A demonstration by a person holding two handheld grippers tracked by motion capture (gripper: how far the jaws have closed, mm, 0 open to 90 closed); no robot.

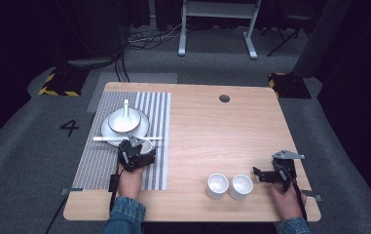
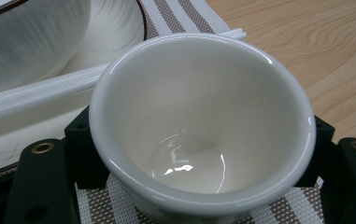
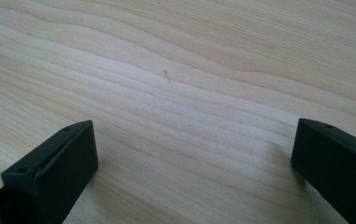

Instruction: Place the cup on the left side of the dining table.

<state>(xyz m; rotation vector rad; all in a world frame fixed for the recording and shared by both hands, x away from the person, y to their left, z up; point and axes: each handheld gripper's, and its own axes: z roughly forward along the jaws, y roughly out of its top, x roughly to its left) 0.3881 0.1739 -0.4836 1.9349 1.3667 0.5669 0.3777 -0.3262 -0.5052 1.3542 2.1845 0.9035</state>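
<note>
L gripper (image 1: pixel 135 155) grips cup (image 2: pixel 202 121); R gripper (image 3: pixel 194 163) open.

The room is dark all round; light falls from overhead onto the table (image 1: pixel 212 131), leaving its wood bright and even while the floor beyond the far edge fades to black. Shadows under the two cups (image 1: pixel 229 186) near the front edge are short and soft. The high view is a little soft and grainy. In the left gripper view the cup (image 2: pixel 199 121) carries small white glints at its bottom and rim. In the right gripper view the grain stays sharp, the black jaws slightly blurred.
</note>
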